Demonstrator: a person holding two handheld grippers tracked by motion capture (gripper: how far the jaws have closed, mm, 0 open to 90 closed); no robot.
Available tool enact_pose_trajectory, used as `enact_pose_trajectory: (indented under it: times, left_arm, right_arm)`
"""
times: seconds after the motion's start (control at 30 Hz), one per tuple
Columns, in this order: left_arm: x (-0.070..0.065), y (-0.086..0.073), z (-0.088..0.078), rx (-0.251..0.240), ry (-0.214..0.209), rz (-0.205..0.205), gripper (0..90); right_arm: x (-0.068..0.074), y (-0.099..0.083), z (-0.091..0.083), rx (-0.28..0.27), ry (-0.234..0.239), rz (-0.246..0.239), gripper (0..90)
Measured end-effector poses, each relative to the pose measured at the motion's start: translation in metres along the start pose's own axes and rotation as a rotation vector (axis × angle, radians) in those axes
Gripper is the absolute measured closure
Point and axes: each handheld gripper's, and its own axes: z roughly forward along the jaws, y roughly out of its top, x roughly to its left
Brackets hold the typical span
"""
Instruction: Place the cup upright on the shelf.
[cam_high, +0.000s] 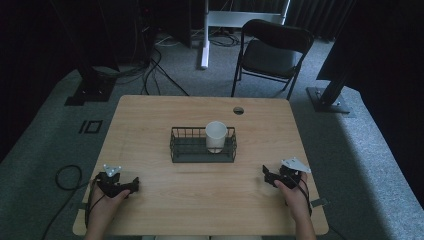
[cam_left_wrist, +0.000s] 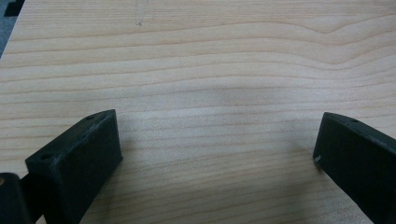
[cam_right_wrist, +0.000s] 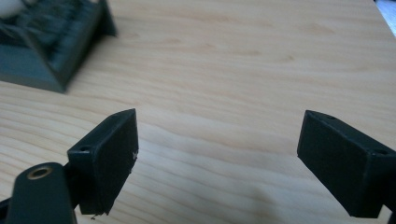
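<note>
High view: a wooden table (cam_high: 165, 200) is seen from above, with a dark wire basket (cam_high: 190, 150) set near its centre. A white cup (cam_high: 216, 136) is stood upright inside the basket, toward its right end. The left gripper (cam_high: 131, 186) is held low over the table at about 8 o'clock from the basket, well apart from it, with a grey three-cornered plate (cam_high: 112, 169) on top. The right gripper (cam_high: 268, 176) is held at about 4 o'clock from the basket, nearer to it than the left one but not touching it, and its own grey plate (cam_high: 294, 164) is seen above the hand.

Left gripper view: the left gripper (cam_left_wrist: 217, 140) is shown with its two black jaws spread wide, and bare wood grain is seen between them; nothing is gripped.

Right gripper view: the right gripper (cam_right_wrist: 217, 140) is likewise shown with jaws set wide apart over bare wood, with nothing between them. A blurred corner of the basket (cam_right_wrist: 51, 51) is seen at about 10 o'clock, beyond the jaws and clear of them.
</note>
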Motion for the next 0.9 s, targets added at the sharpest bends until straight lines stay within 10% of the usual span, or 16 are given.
enact_pose_trajectory:
  times: [0.57,0.9]
  left_arm:
    - [0.000,0.000,0.000,0.000,0.000,0.000,1.1]
    - [0.000,0.000,0.000,0.000,0.000,0.000,1.1]
  right_arm:
    - [-0.028,-0.014,-0.004,0.177,-0.090,0.025,12.4]
    - [-0.036,-0.019,-0.012,0.187,-0.015,0.004,12.6]
